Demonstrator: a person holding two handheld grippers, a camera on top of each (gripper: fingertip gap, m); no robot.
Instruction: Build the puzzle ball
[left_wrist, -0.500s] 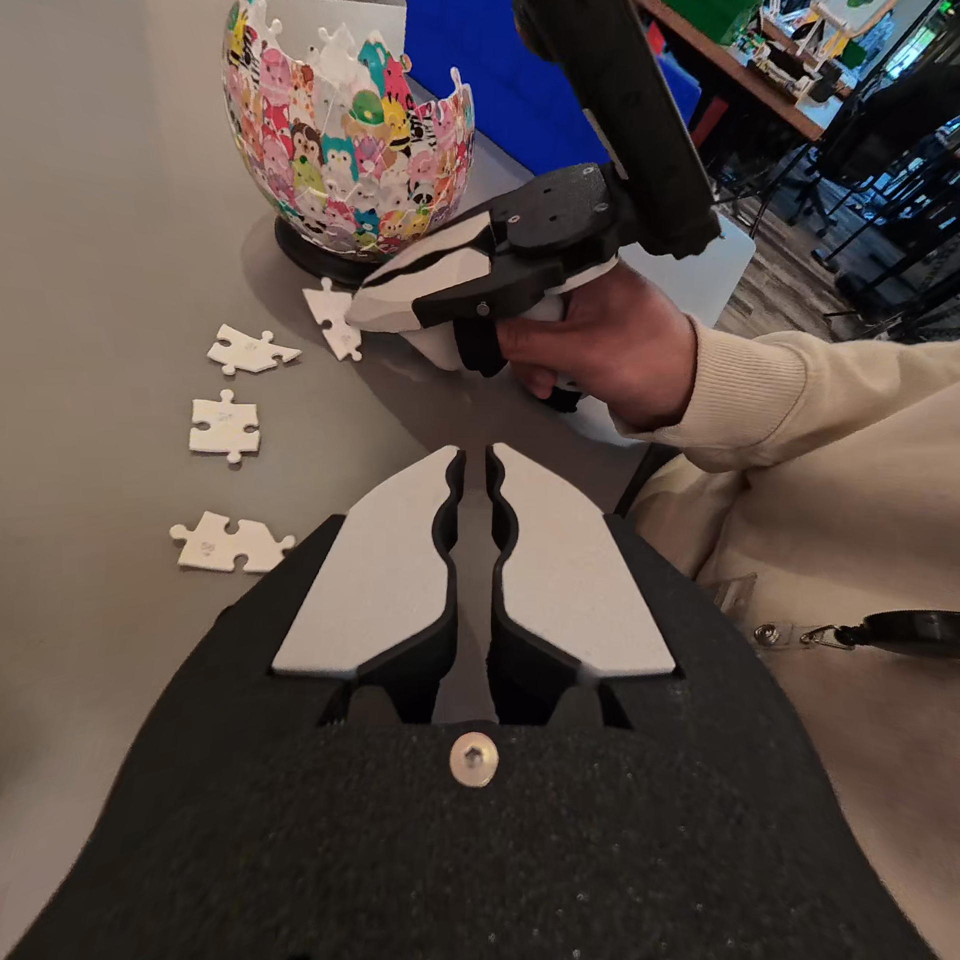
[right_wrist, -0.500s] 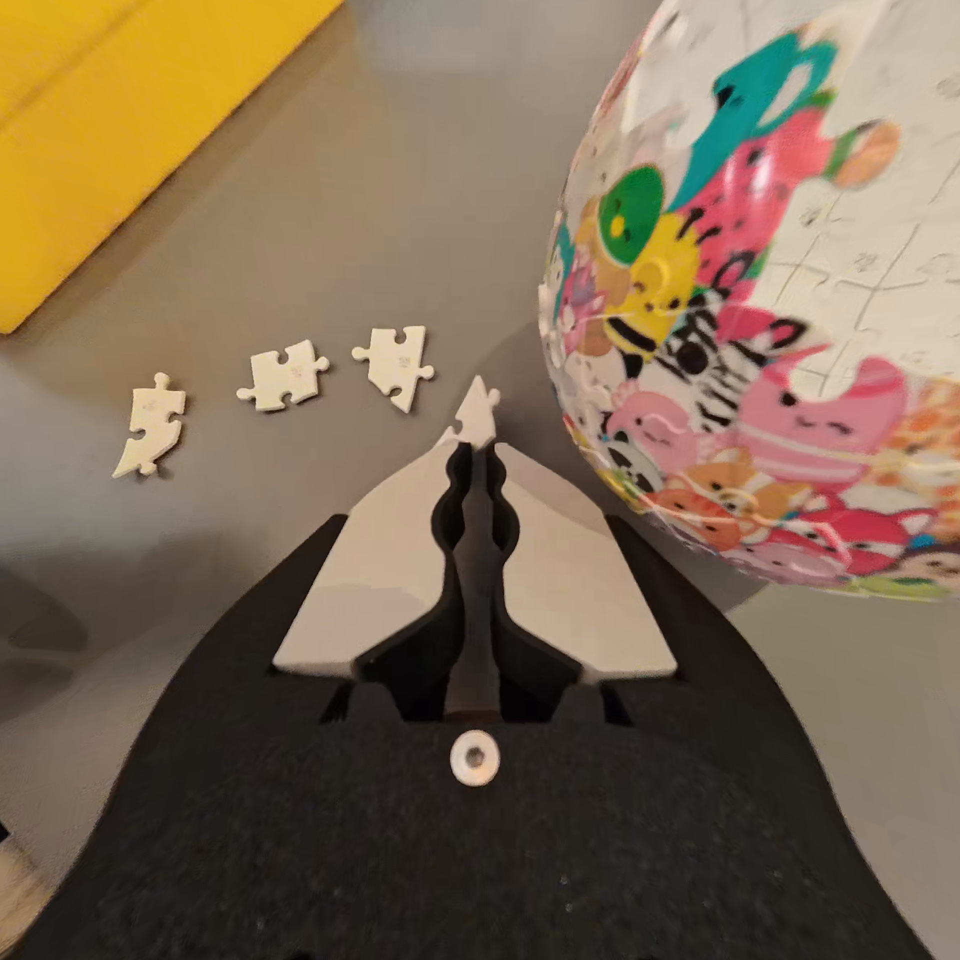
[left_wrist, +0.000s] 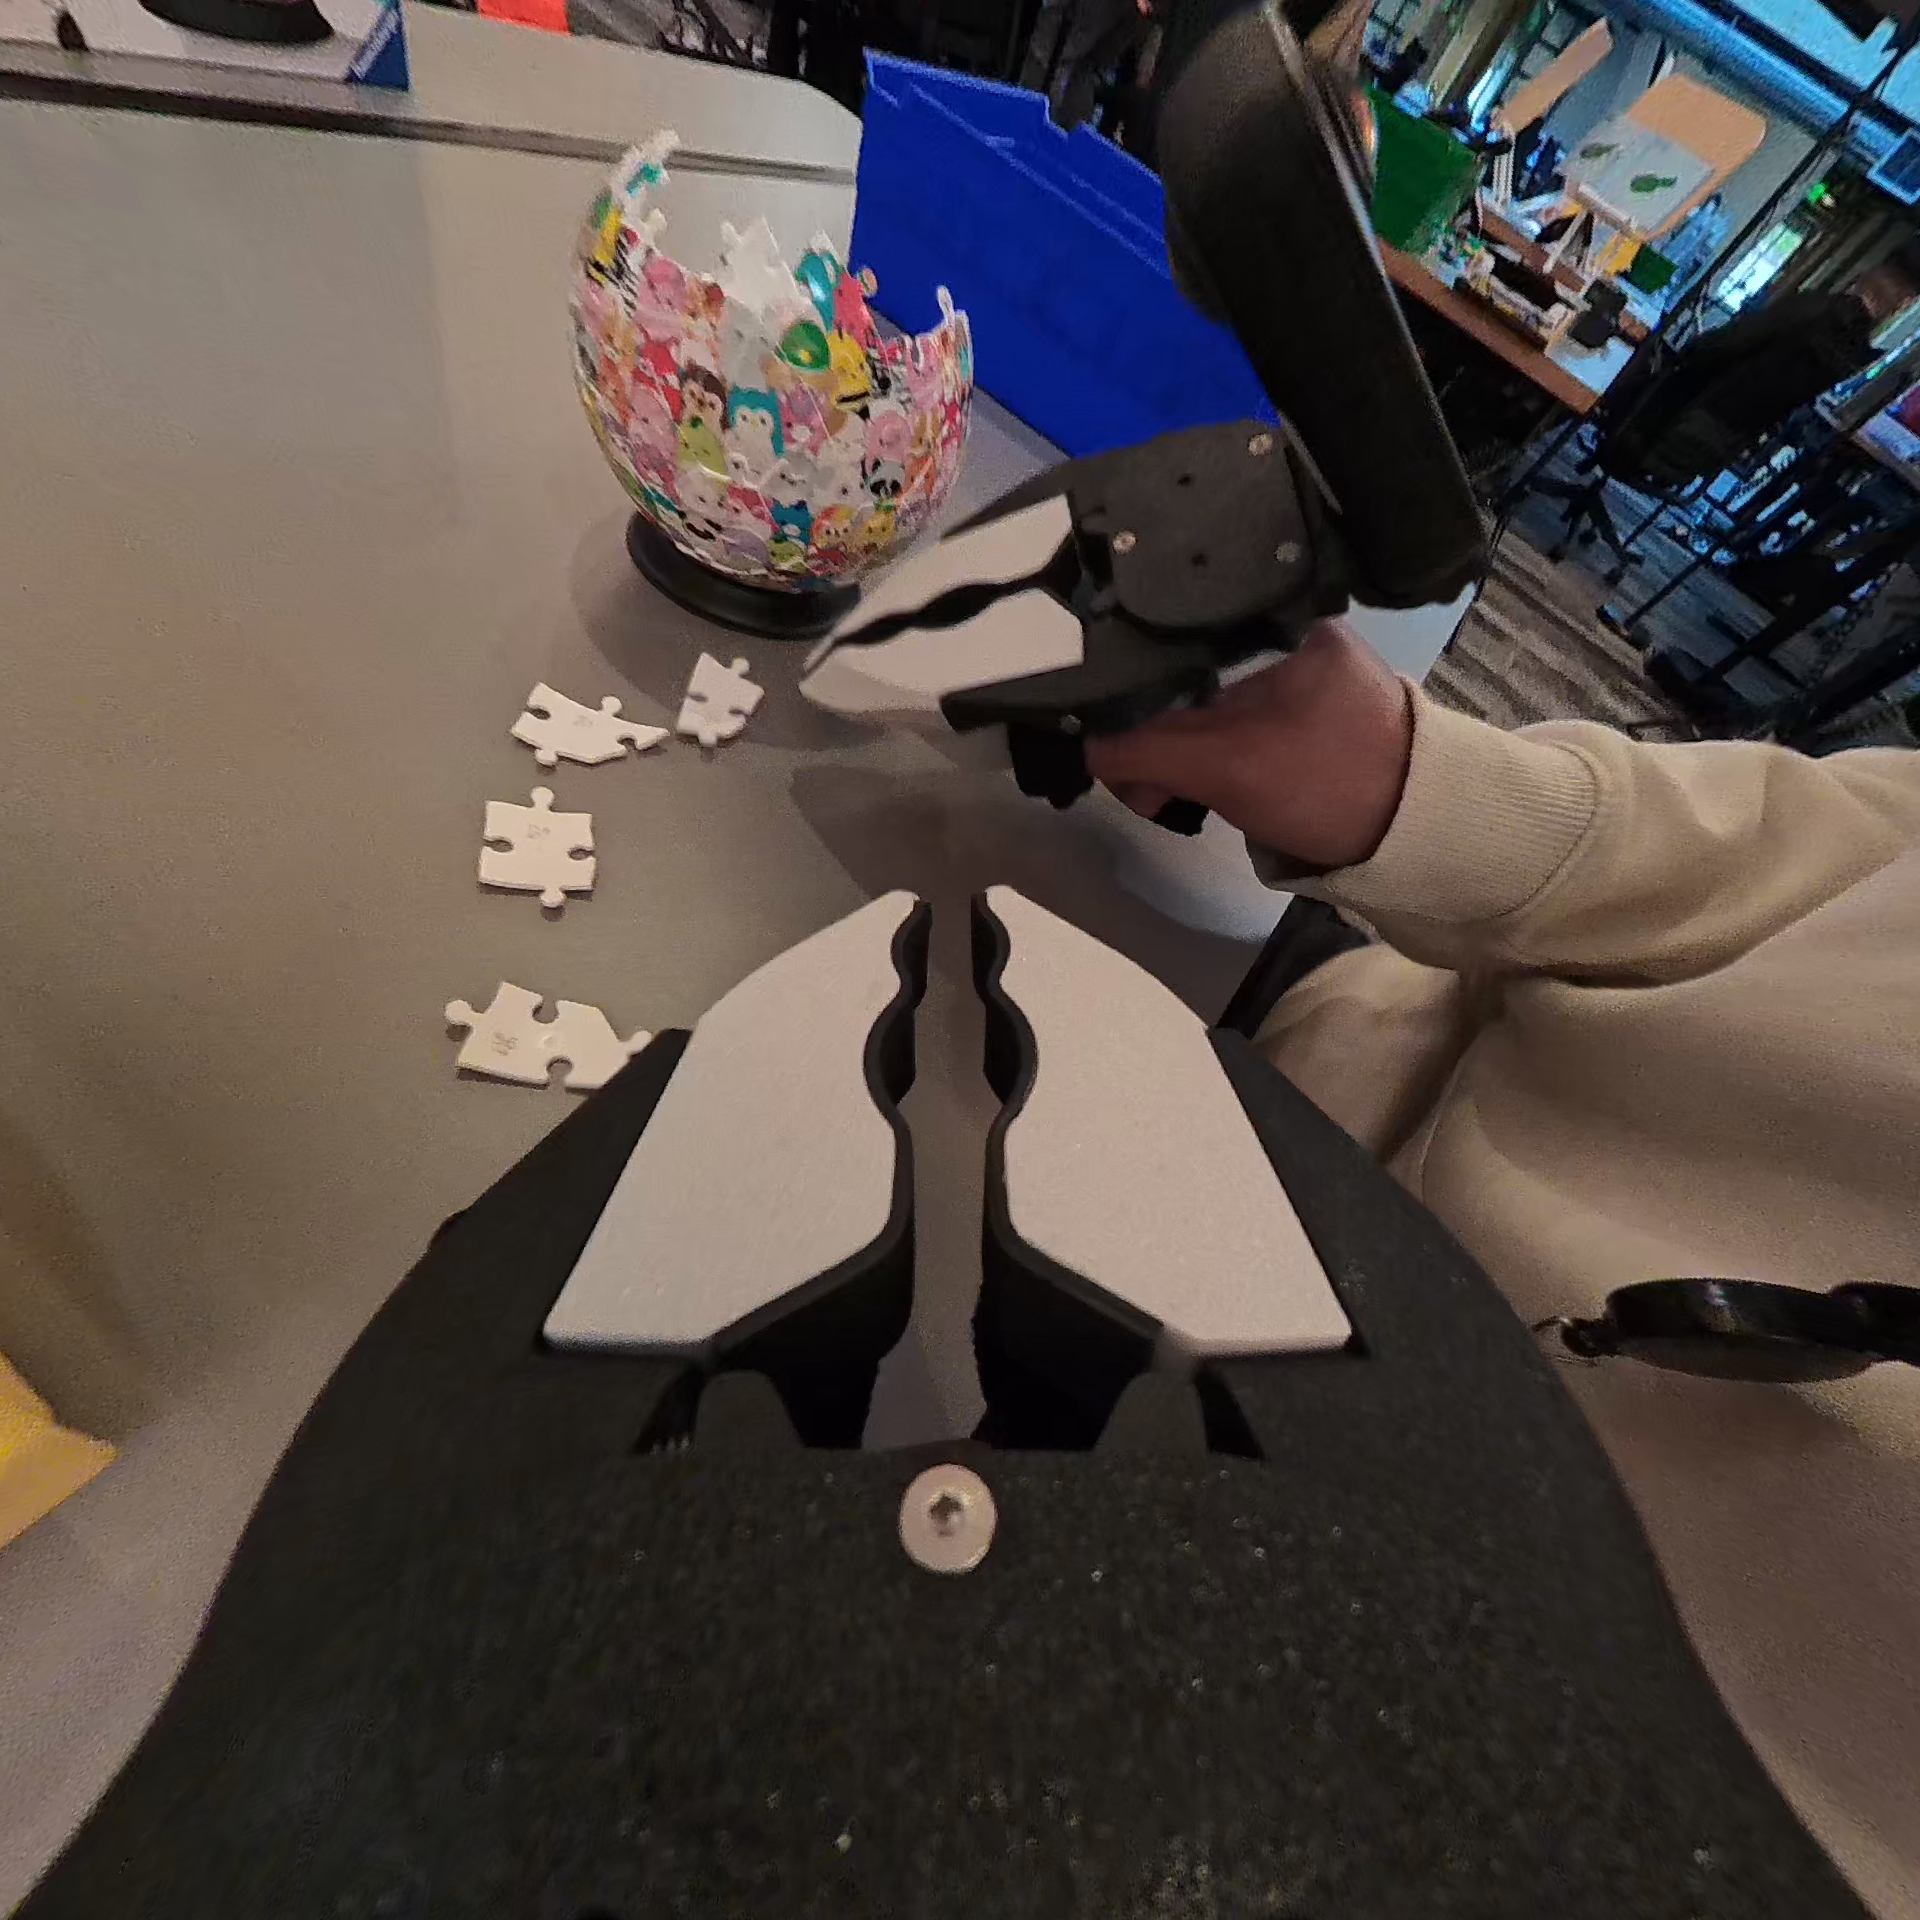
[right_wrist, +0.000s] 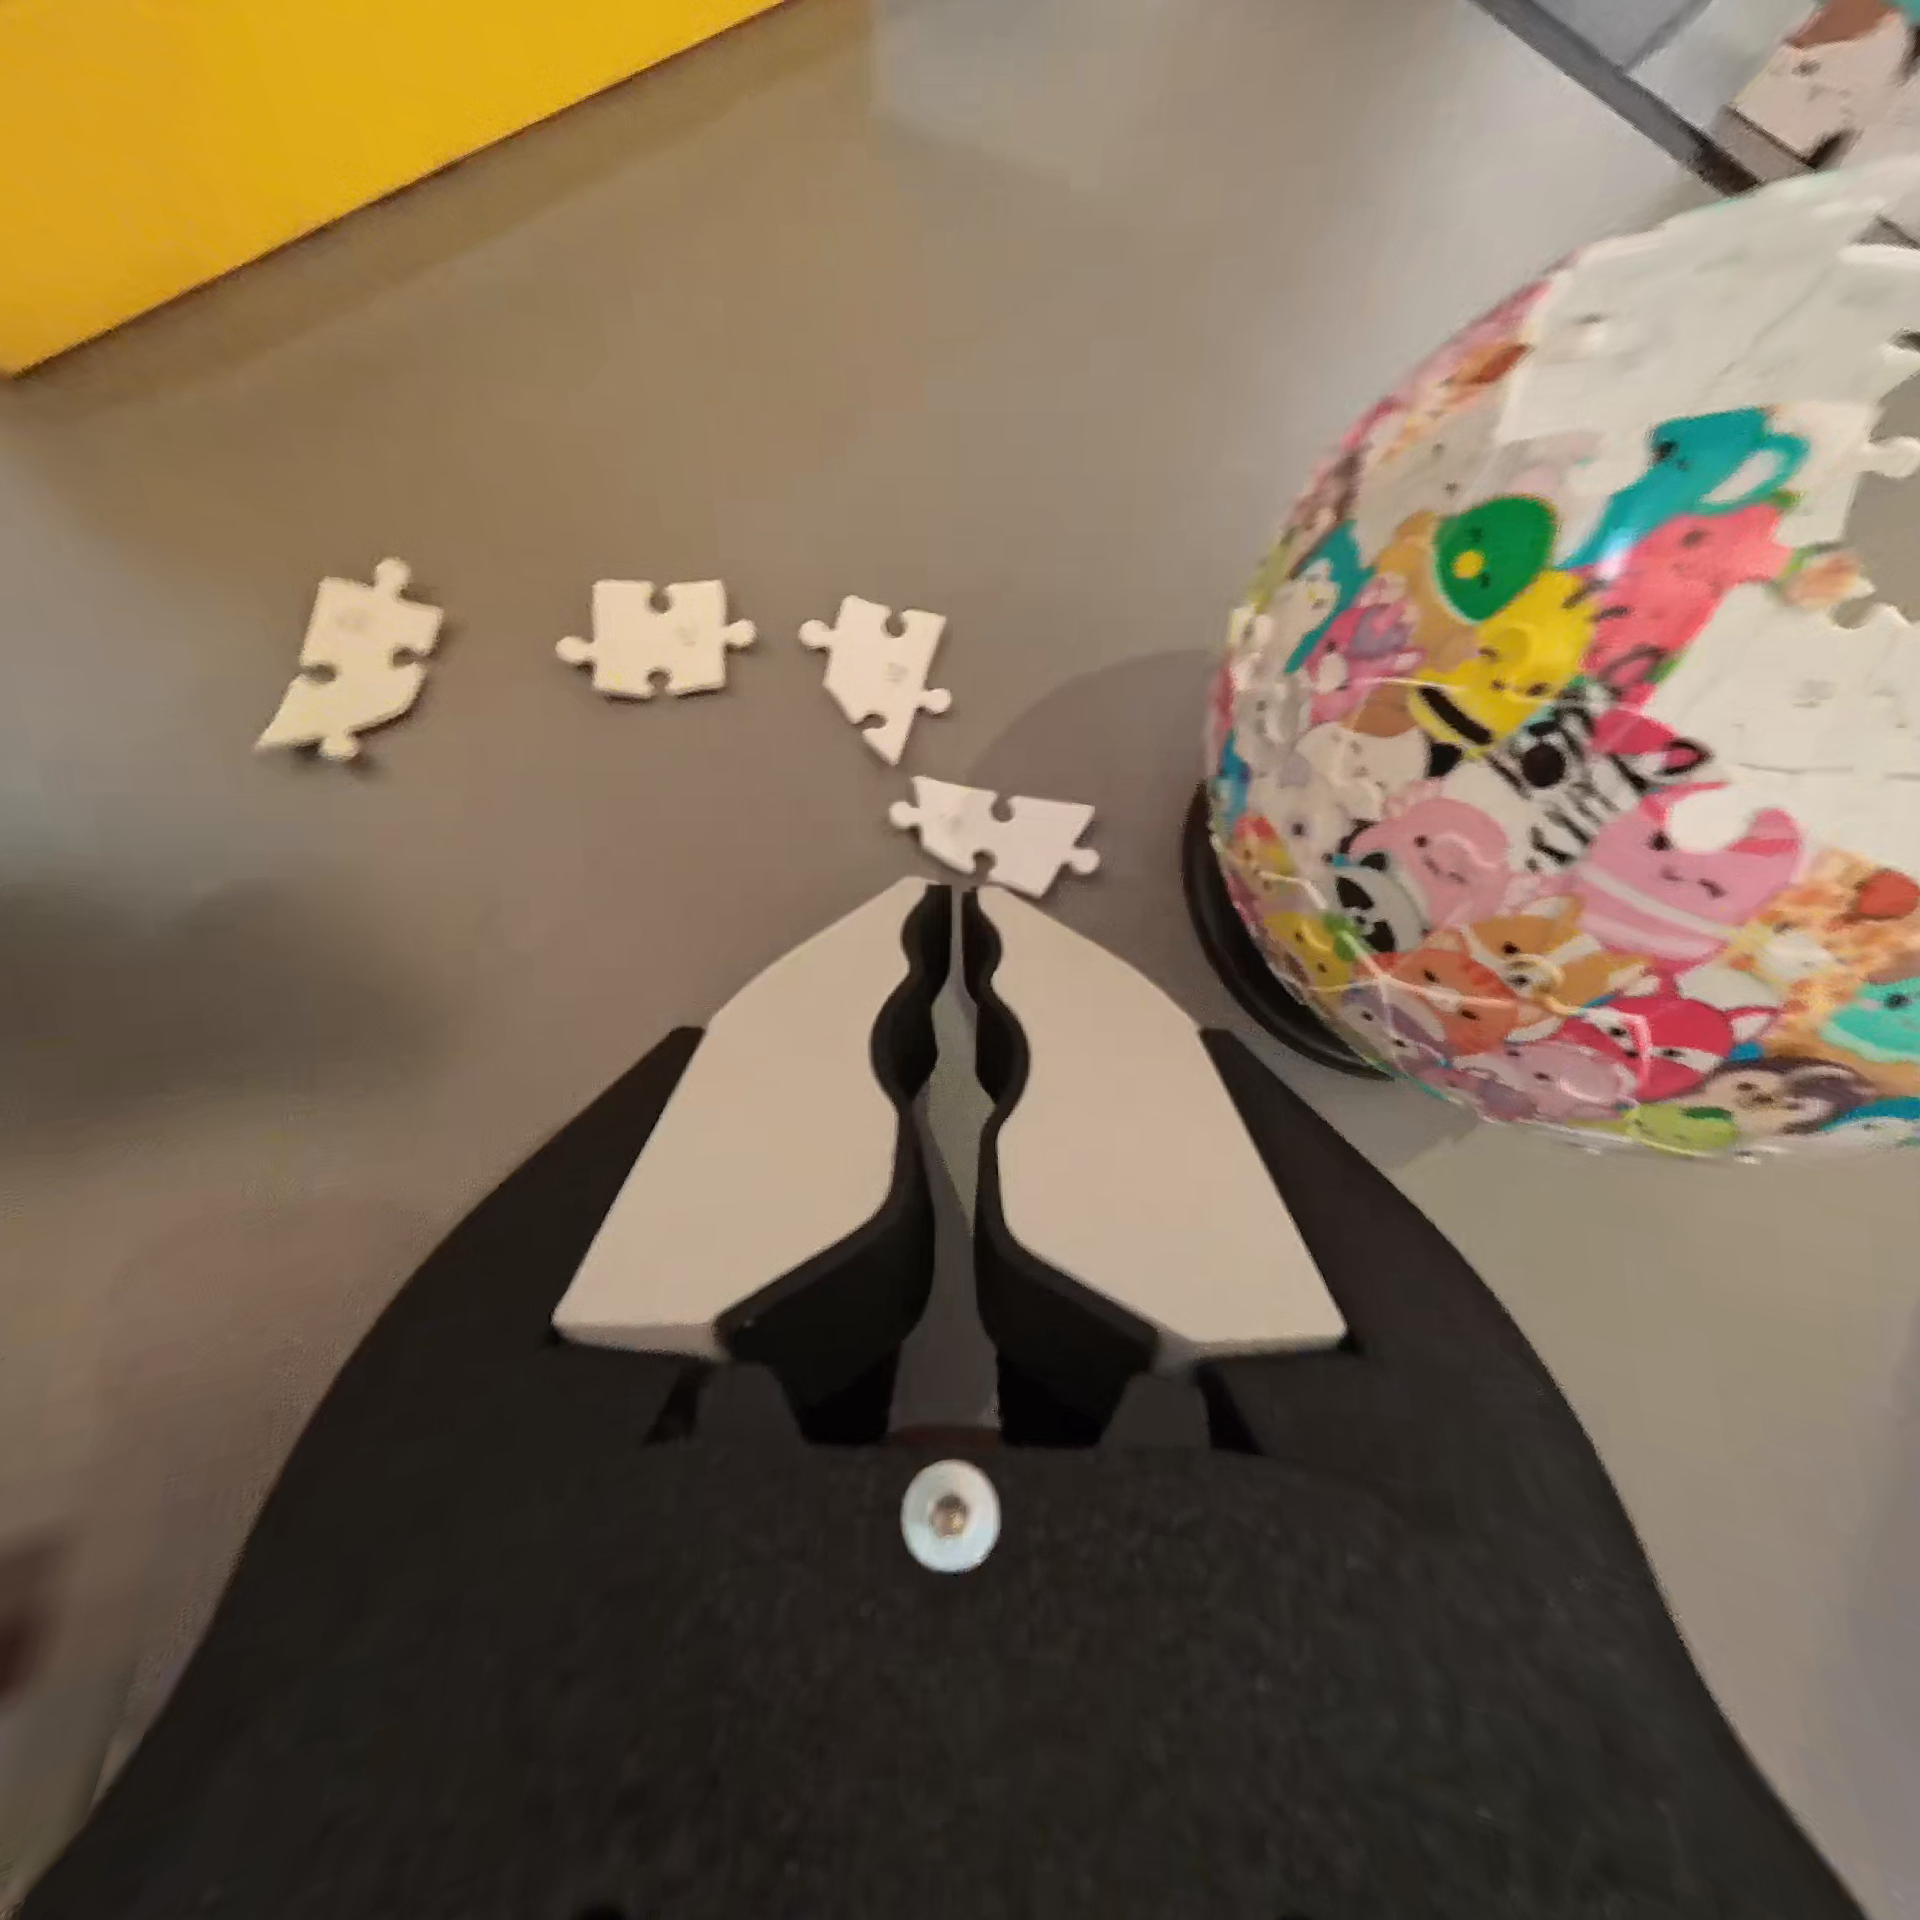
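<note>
Beside the puzzle ball (right_wrist: 1621, 790) – four loose pieces (right_wrist: 655, 636), blue bin (left_wrist: 1029, 312) behind.

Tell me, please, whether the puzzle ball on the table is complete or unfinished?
Unfinished. The puzzle ball sits on its black stand with a jagged open top, and four loose pieces, such as this one, lie white side up.

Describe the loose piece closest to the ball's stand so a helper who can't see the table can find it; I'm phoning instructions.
Find the colourful half-built puzzle ball on its black stand on the grey table. Four white pieces lie face down in a line. Yours is the end one nearest the stand, just beyond the right gripper.
</note>
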